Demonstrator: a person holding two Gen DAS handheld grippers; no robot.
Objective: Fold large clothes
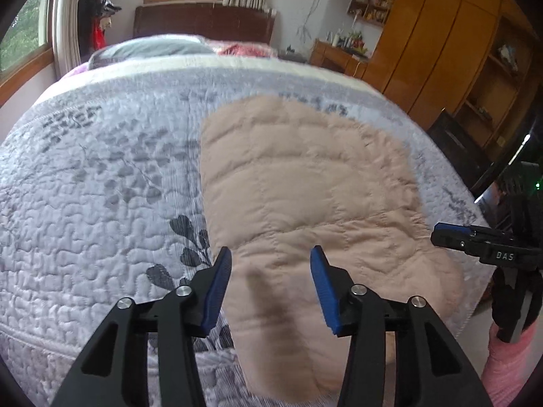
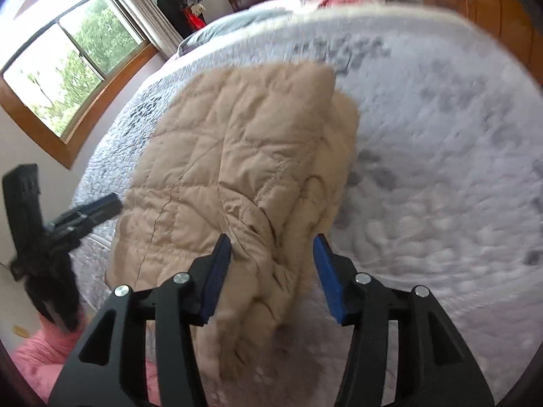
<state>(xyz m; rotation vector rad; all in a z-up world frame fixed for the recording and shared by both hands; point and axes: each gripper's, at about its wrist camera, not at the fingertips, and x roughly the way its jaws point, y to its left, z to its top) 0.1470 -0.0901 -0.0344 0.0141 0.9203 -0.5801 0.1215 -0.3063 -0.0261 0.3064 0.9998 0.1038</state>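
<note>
1. The left wrist view looks steeply down along its hand-held gripper [image 1: 269, 288], close over the bed [image 1: 101, 176].
2. The right wrist view does likewise, from the opposite side.
3. Both share the beige quilted coat [image 1: 305, 183], the bed, and the headboard at the frame's top.

The quilted jacket [image 1: 305, 186] lies on the bed [image 1: 101, 169], ahead of and beneath both grippers' fingers [image 2: 219, 281]. Pillow [image 1: 149, 49] and headboard [image 1: 203, 22] lie beyond.
</note>
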